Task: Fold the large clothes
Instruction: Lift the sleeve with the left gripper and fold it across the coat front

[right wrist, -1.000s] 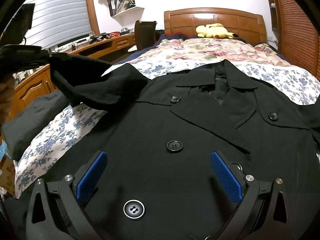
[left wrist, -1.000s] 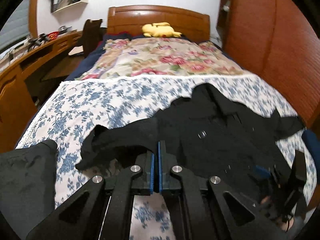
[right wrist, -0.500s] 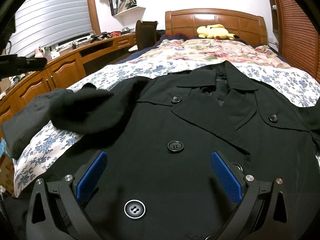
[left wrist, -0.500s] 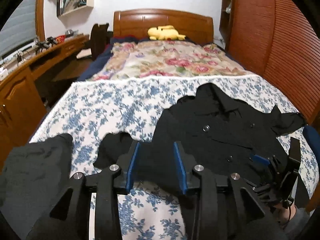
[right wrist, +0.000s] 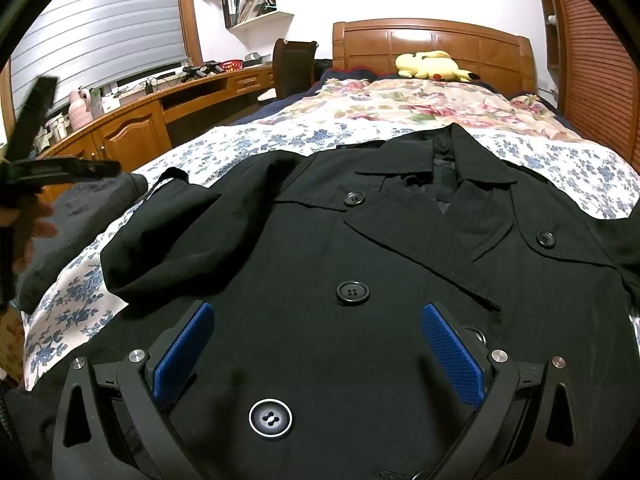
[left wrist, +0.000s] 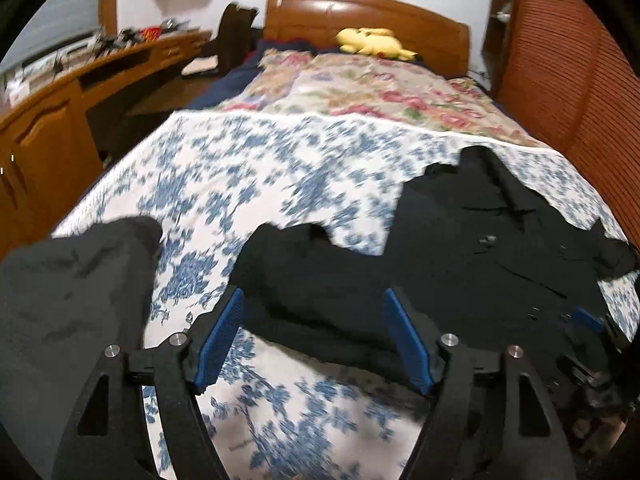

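- Fabric, dark grey and bundled, sits at the far left of my left wrist view, on the edge of the bed with its blue-flowered sheet.
- My left claw is released, blue pads spread wide, nothing between them; it hovers over the sheet just in front of the coat's sleeve.
- That sleeve lies crumpled on the sheet, reaching left from the black coat.
- The coat lies face up across the bed, collar toward the headboard, lapels spread, several black buttons visible down the front.
- My right claw is likewise released, pads wide apart, poised low over the coat's front; one button sits just beyond the pads, another lies nearer the camera between the arms.
- The coat's other sleeve runs off toward the right edge of the bed.
- A yellow plush toy rests against the headboard, behind a floral quilt.
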The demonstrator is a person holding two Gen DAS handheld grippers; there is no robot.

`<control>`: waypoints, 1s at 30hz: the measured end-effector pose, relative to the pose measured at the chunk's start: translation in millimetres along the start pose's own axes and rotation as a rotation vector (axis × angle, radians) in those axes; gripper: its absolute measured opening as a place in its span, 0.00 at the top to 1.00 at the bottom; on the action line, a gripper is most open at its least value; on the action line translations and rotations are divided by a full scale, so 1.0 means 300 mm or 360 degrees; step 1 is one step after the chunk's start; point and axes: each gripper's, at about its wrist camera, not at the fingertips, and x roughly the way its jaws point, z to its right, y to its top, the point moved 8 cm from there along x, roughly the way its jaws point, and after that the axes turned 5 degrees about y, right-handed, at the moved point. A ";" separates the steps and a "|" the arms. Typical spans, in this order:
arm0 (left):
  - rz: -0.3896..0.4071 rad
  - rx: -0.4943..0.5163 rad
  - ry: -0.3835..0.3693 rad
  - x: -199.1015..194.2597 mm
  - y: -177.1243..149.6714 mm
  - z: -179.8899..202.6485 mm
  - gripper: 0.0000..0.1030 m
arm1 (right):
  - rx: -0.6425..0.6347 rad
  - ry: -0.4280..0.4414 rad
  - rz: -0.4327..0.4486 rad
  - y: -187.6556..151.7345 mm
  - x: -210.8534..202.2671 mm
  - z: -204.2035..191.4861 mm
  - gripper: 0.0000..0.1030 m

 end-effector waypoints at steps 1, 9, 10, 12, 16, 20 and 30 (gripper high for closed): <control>-0.0013 -0.0021 0.0013 0.031 -0.003 -0.022 0.29 | -0.0003 0.0000 -0.0001 0.000 -0.001 0.000 0.00; -0.0137 -0.0161 -0.0012 0.190 -0.040 -0.121 0.29 | -0.0009 0.0008 -0.0021 0.002 0.005 0.004 0.00; -0.0150 -0.0167 -0.0009 0.204 -0.045 -0.125 0.29 | -0.0011 0.0011 -0.0022 0.002 0.005 0.003 0.00; -0.0178 -0.0176 -0.0002 0.240 -0.055 -0.134 0.29 | -0.0016 0.0011 -0.0027 0.002 0.007 0.002 0.00; -0.0234 -0.0164 0.0011 0.300 -0.067 -0.139 0.29 | -0.0022 0.0016 -0.0034 0.002 0.012 -0.002 0.00; -0.0239 -0.0145 0.0021 0.313 -0.062 -0.126 0.29 | -0.0020 0.0016 -0.0034 0.002 0.013 -0.001 0.00; -0.0262 -0.0036 -0.0074 0.299 -0.057 -0.025 0.83 | -0.0021 0.0015 -0.0029 -0.001 0.010 -0.005 0.00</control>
